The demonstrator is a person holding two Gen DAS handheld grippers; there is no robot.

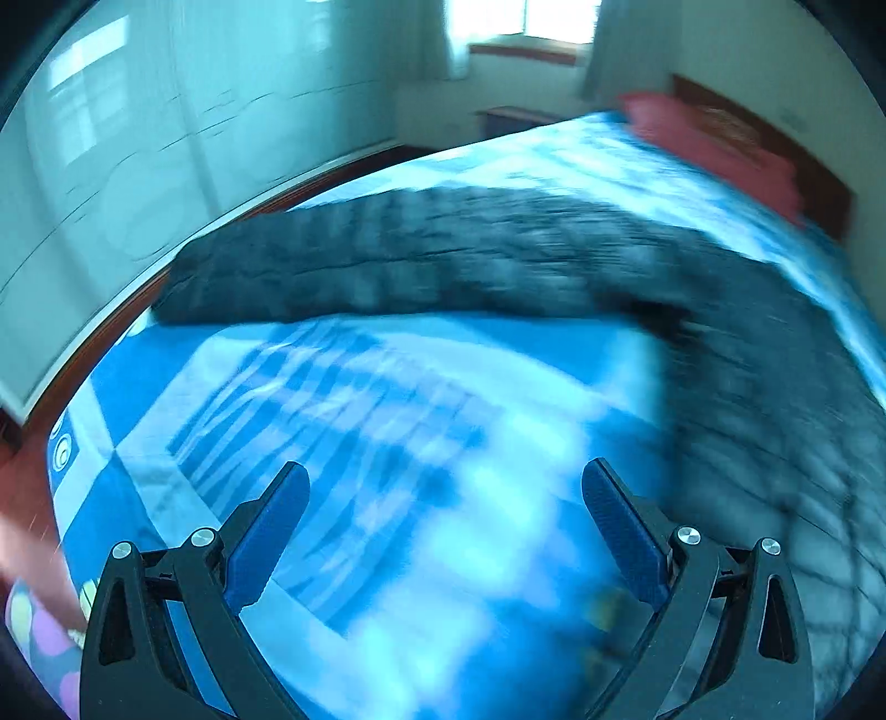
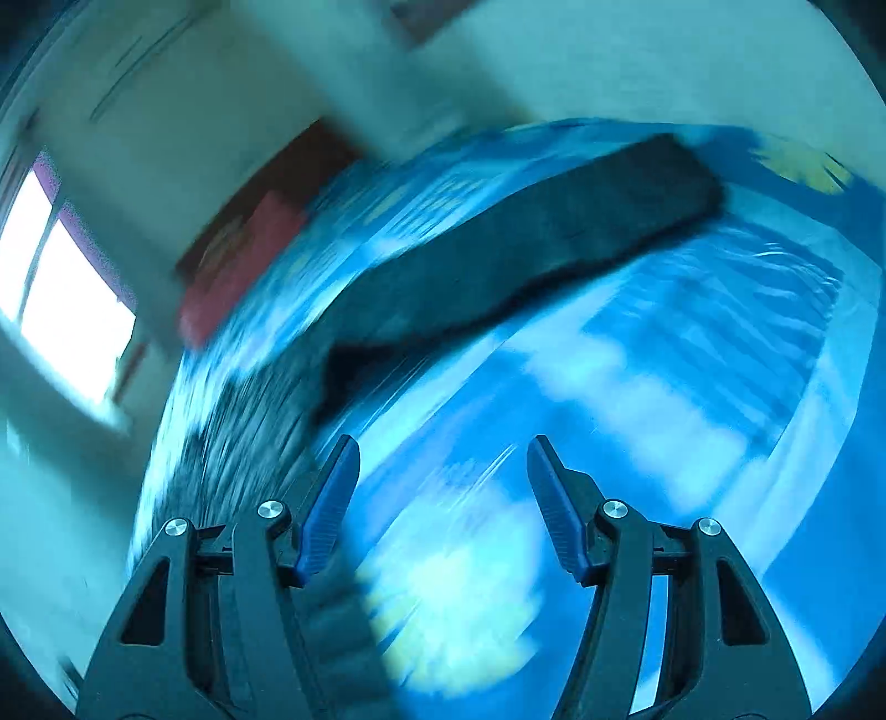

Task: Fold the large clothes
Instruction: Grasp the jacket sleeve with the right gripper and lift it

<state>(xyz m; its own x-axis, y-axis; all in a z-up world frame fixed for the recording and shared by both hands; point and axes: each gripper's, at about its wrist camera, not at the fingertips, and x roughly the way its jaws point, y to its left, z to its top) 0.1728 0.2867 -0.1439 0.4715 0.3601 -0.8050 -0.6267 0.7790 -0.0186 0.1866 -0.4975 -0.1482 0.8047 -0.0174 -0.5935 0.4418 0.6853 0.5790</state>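
A large dark grey knitted garment (image 1: 443, 260) lies spread on a bed with a blue and white patterned sheet (image 1: 387, 421). One sleeve stretches left across the bed; the body lies at the right. My left gripper (image 1: 446, 487) is open and empty above the sheet, short of the sleeve. In the right wrist view the same garment (image 2: 498, 271) runs diagonally, its sleeve toward the upper right. My right gripper (image 2: 443, 459) is open and empty above the sheet, with the garment's body by its left finger (image 2: 332, 509). Both views are motion-blurred.
A red pillow (image 1: 714, 149) lies at the head of the bed by a wooden headboard (image 1: 775, 138). A pale wardrobe wall (image 1: 138, 138) runs along the left side of the bed. A window (image 1: 520, 22) is at the back. The bed edge is at the left.
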